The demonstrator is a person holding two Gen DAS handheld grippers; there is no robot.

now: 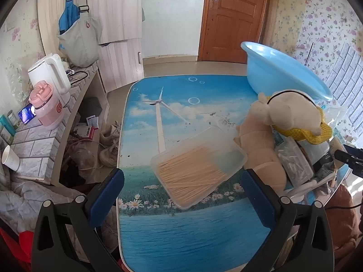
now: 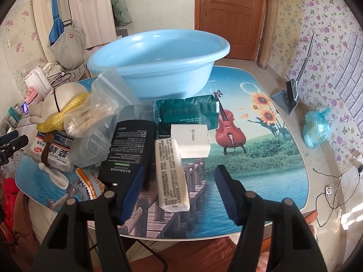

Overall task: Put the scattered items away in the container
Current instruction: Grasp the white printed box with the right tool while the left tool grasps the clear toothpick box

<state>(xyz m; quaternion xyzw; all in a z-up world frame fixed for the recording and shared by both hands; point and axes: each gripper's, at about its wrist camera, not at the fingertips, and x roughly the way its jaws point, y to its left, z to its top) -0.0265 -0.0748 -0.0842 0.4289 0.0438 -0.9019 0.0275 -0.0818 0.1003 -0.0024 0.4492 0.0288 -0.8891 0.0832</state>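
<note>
My left claw [image 1: 182, 189] hangs wide open over the table [image 1: 181, 238] at the bottom of its frame, nothing between its pads, with the clear box of sticks [image 1: 197, 170] lying just ahead of it at centre. My right claw [image 2: 179, 193] is open about halfway and empty too; the white bar [image 2: 171, 174] lies between its fingers but neither pad presses on it, and the left pad sits close against the black box [image 2: 129, 151]. The basin [image 2: 158, 68], where all this belongs, stands empty at the upper centre of the right view and at the upper right of the left view, behind the pile. I judge 2 risks. Closing on the bar could pinch the black box along with it, since they lie side by side. Lifting anything toward the basin could also knock the plush toy [image 1: 285, 111] or the zip bag [image 2: 109, 99], which lean in front of it. Only the left view shows the stick box; I cannot tell whether it has a lid, so tilting it might spill sticks. Only the right view shows the bar, the green packets [image 2: 188, 111], the white cube [image 2: 192, 142] and the basin's empty inside.
</note>
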